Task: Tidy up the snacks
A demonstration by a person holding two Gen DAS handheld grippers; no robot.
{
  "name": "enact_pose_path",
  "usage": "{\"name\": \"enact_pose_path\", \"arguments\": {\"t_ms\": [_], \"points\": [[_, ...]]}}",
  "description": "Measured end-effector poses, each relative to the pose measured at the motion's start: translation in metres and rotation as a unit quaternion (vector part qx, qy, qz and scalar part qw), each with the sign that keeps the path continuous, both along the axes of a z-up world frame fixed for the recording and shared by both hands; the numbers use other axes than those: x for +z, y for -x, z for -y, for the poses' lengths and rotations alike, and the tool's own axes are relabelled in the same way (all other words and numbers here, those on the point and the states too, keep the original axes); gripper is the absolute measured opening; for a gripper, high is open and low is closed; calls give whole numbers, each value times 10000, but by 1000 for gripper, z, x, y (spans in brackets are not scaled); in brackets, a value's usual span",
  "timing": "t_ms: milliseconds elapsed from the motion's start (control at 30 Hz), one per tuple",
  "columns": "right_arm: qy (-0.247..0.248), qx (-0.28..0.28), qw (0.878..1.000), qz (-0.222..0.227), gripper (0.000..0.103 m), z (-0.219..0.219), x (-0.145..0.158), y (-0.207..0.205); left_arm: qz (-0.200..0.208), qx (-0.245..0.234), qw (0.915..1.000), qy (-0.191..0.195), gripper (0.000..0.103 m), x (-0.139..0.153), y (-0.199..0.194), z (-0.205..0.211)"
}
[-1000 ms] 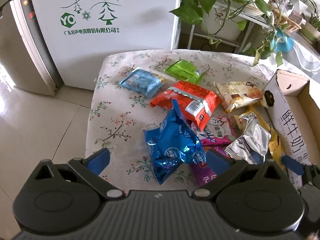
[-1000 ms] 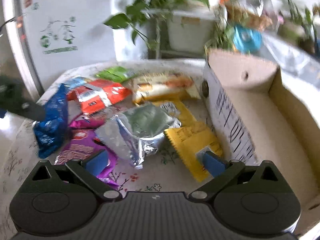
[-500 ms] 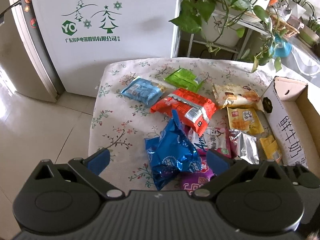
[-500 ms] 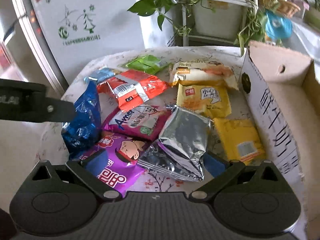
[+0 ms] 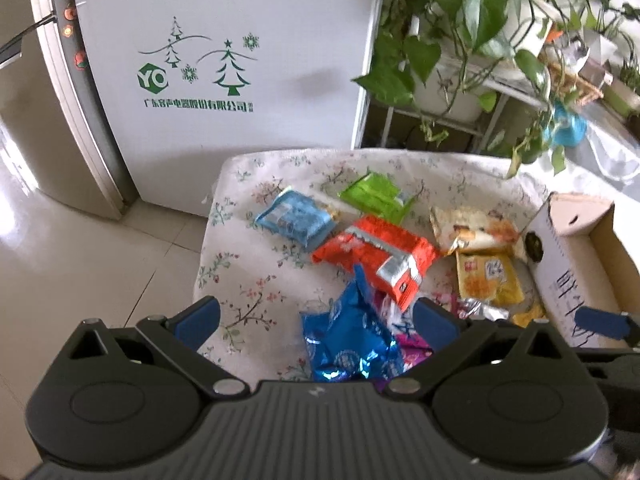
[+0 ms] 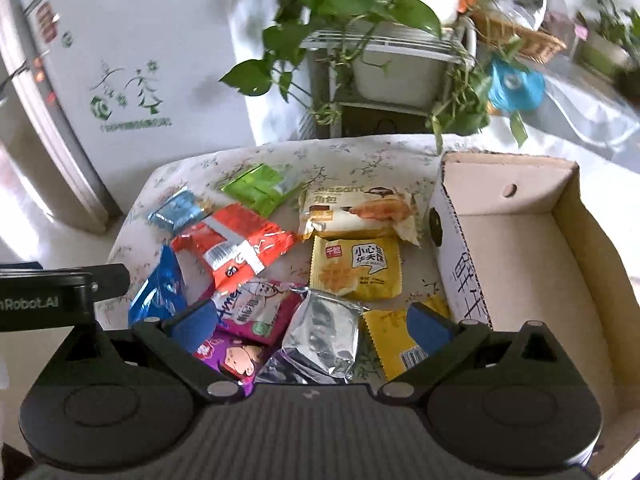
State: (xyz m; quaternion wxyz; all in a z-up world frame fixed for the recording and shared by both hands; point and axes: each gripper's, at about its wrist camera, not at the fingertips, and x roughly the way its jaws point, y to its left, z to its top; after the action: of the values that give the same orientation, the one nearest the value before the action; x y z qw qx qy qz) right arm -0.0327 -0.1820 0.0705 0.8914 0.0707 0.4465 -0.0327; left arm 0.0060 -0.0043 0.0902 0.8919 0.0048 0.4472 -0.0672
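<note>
Lying long-axis across the table, the orange packet [image 6: 234,243] — both tongs [image 5: 316,314] [image 6: 312,322] spread wide, empty.

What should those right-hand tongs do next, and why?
Probably drop a little and close on the silver packet. The right tongs are open with that packet lying between them, and the cardboard box beside it holds no snacks yet.

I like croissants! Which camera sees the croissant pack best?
The right wrist view: the croissant pack lies flat in plain sight there, with its picture and lettering clear, beside the cardboard box. The left wrist view shows it too, but smaller, blurrier and off to the side.
</note>
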Motion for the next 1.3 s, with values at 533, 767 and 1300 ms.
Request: {"name": "enact_pose_path", "arguments": {"t_ms": [533,767,1300], "points": [[264,-349,9989,-184,103,3,9,-27,-27,237,9993,-277,102,-3,-10,-2],[362,-391,9976,-441,103,-1,-1,-29,-221,106,9986,-476,102,-13,-8,7],[574,-323,9957,-649,103,-2,-7,-27,-514,105,9980,-340,101,-23,-9,8]]}}
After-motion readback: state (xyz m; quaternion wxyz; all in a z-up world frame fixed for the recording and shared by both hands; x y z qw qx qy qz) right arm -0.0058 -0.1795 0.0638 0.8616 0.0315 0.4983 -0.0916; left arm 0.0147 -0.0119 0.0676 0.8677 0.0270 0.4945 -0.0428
